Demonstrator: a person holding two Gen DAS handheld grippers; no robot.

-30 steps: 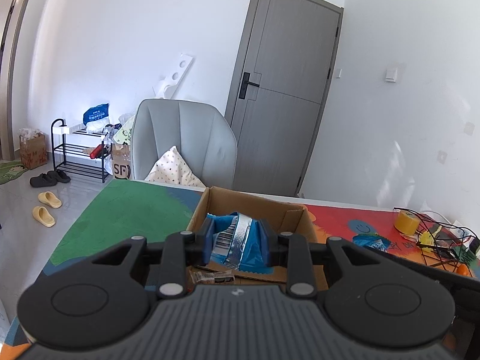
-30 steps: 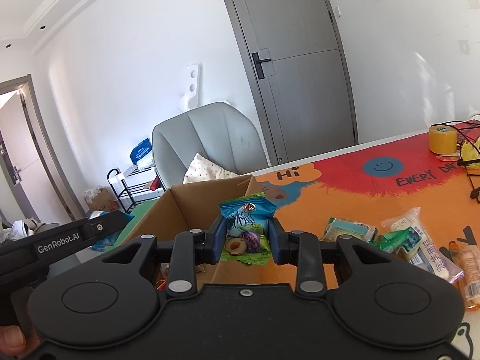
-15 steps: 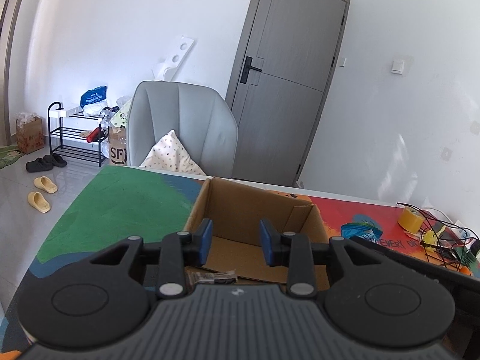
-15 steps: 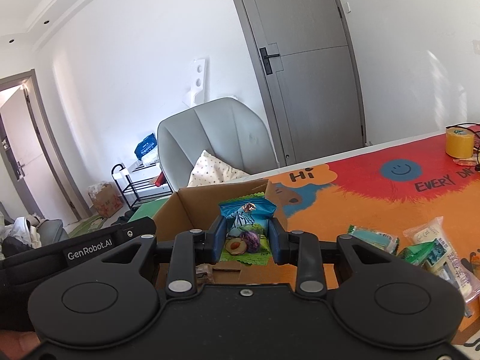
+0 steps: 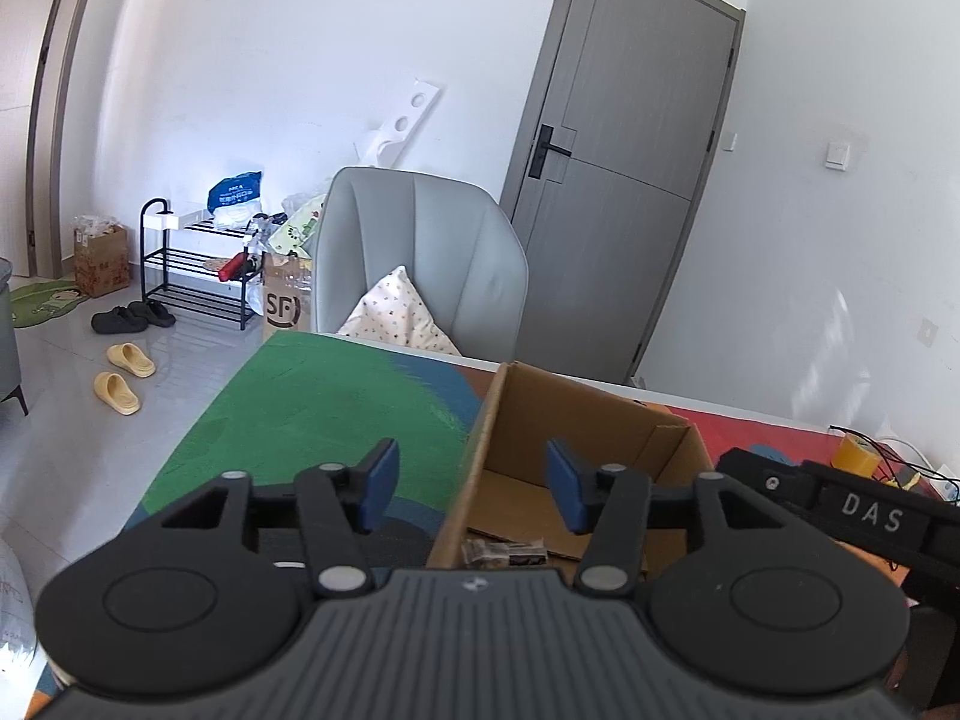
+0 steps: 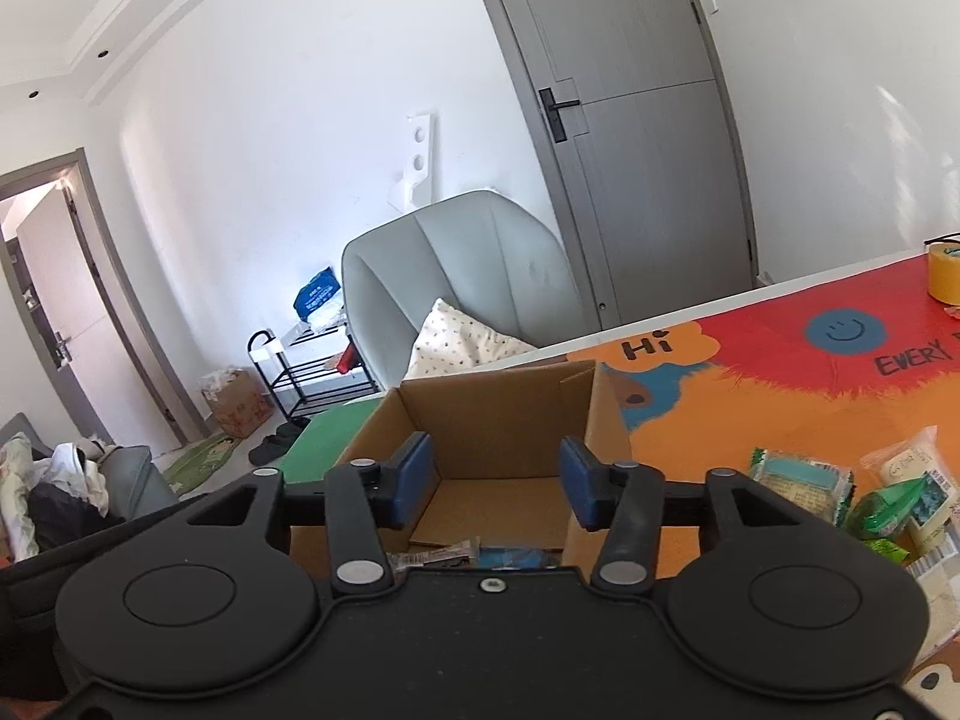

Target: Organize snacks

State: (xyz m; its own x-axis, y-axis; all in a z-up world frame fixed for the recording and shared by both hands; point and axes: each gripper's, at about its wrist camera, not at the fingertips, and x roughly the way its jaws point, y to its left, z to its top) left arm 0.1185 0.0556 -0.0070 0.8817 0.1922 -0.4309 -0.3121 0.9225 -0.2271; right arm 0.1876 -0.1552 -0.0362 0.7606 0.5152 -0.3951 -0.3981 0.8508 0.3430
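Observation:
An open cardboard box stands on the colourful table mat. My left gripper hovers over the box's left wall; its jaws are opening and hold nothing. My right gripper hangs above the box's inside, jaws also opening, with nothing between them. Snack packets lie on the box floor, partly hidden behind the gripper bodies. More snack packets lie loose on the mat to the right of the box.
A yellow tape roll sits near the table's far edge. A grey chair with a spotted cushion stands behind the table. The other gripper's black body reaches in at the right of the left wrist view.
Both grippers let go of their packets: the blue one left the left jaws first, then the green one left the right jaws. Both jaws have spread wider, and the left gripper shifted left.

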